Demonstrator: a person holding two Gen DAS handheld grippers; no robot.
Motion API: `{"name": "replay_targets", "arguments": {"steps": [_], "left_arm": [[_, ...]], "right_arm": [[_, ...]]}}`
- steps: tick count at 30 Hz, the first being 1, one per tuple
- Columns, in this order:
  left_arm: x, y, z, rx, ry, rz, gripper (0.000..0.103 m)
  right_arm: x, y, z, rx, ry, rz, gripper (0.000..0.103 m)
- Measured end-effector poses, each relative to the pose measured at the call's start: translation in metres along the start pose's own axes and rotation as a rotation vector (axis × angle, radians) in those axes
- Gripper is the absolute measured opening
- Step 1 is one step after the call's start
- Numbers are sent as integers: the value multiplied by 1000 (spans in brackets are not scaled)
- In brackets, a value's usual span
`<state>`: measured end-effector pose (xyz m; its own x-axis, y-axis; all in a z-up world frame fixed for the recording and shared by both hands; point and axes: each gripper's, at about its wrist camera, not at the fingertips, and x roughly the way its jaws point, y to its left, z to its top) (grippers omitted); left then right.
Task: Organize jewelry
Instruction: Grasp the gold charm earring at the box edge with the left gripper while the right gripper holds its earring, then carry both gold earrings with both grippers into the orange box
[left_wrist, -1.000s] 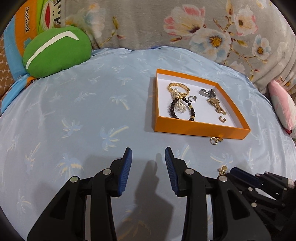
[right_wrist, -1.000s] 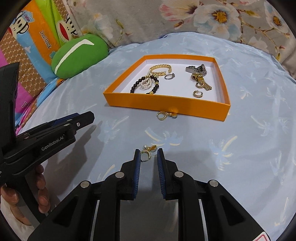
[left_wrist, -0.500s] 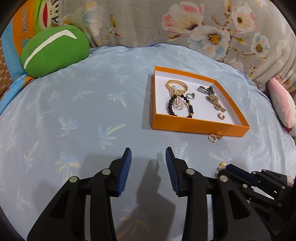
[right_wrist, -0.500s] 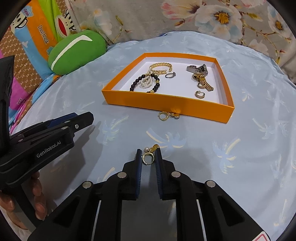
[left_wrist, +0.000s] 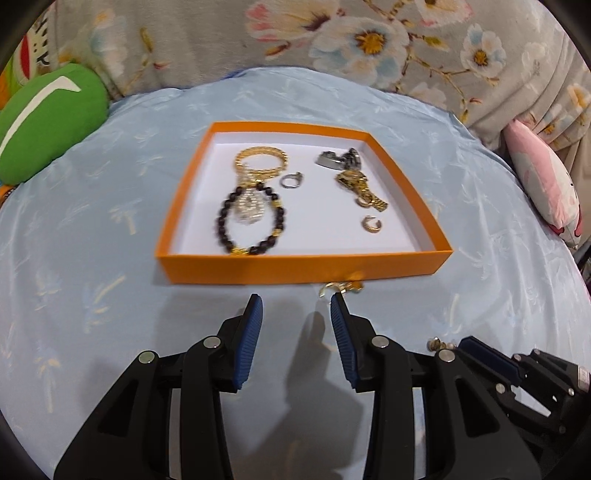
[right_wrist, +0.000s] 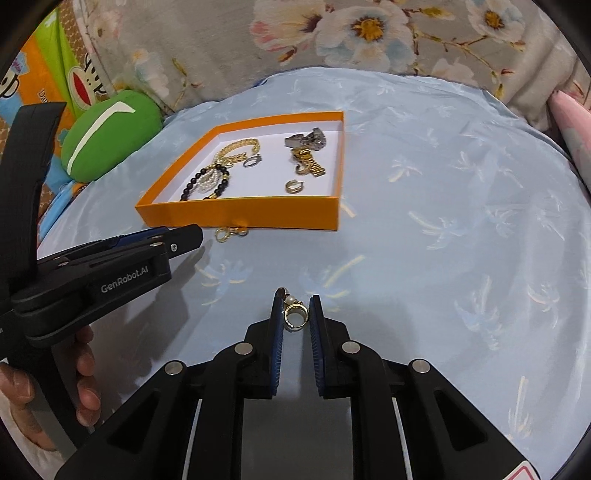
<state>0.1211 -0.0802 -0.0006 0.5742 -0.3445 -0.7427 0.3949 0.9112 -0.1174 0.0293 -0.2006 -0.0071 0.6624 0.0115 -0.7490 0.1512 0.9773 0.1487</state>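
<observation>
1. Bed sheet (left_wrist: 92, 229): pale blue, glossy, printed with faint palm trees in white and yellow; it fills most of both views.
2. Floral fabric (left_wrist: 332, 40) behind the sheet: grey-beige with large white and pink blossoms with yellow centres, lying in soft folds.
3. Green cushion (left_wrist: 44, 118) at far left: rounded, with a white curved stripe, resting at the sheet's edge.
4. Monkey-print cloth (right_wrist: 55, 74): orange, green and blue with a cartoon face, behind the green cushion.
5. Pink pillow (left_wrist: 543, 177) at right edge, pale pink and white.
6. Light: even, indoor; soft shadows on the sheet.
</observation>
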Motion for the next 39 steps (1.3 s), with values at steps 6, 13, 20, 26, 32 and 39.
{"name": "replay_targets", "arguments": {"steps": [6,13,20,26,32,39], "left_arm": [[15,-17,7,31,22,6,38],[17,-23,5,74,15,40,31],[16,-25,3,91,12,49,14],[8,-20,-2,73,5,8,13],[-4,-15,-5,58,-23,-4,13],[-27,-3,-2,25,-61,-16,13]], "right_arm": [[1,-5,1,7,0,11,13],[1,-5,0,13,0,19,13],[1,-5,0,21,-1,21,13],[0,-6,0,28,-8,25,13],[-1,-7,0,29,-10,27,13],[-8,-6,4,26,-32,32,13]]}}
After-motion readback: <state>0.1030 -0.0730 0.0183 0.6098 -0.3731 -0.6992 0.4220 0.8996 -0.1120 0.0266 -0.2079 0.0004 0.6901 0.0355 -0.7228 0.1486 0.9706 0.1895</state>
